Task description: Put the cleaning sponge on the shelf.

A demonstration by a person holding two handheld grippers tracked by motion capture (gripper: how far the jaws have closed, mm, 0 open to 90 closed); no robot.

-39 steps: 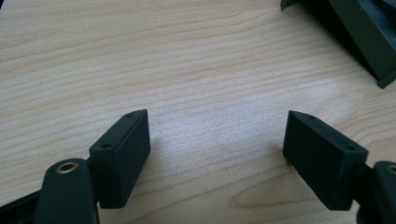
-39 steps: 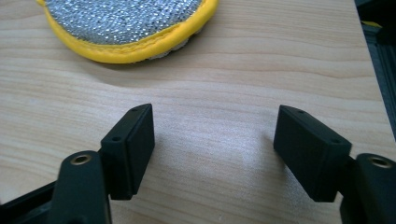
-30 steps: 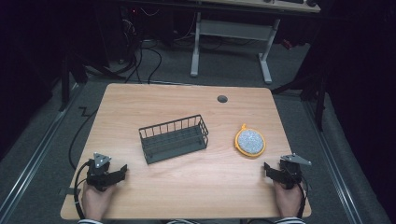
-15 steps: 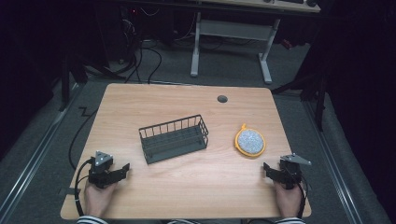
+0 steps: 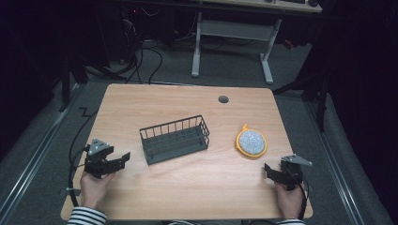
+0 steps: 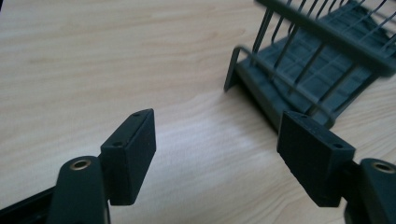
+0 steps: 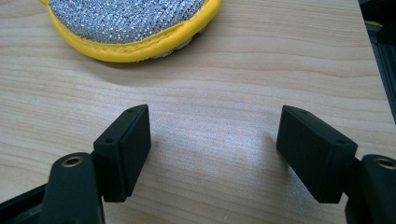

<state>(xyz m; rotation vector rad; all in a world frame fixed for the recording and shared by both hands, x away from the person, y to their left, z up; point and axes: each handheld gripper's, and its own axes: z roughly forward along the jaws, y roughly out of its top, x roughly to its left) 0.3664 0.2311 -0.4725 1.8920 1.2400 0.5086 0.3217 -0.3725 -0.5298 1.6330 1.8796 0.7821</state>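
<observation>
Resting on table: dark wire basket (image 5: 174, 139), yellow-rimmed silver scrubber (image 5: 251, 143)
Left gripper (image 5: 123, 158): jaws apart, empty
Right gripper (image 5: 267, 171): jaws apart, empty

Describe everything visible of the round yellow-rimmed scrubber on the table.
The round scouring pad with a silvery sparkly mesh face and stitched yellow fabric rim lies flat on the light wooden table, face up, right of the dark wire basket and apart from it. A small yellow loop sticks out at its far edge. In the right gripper view its near edge looks padded. It rests on the table alone; the open right tongs sit short of it.
</observation>
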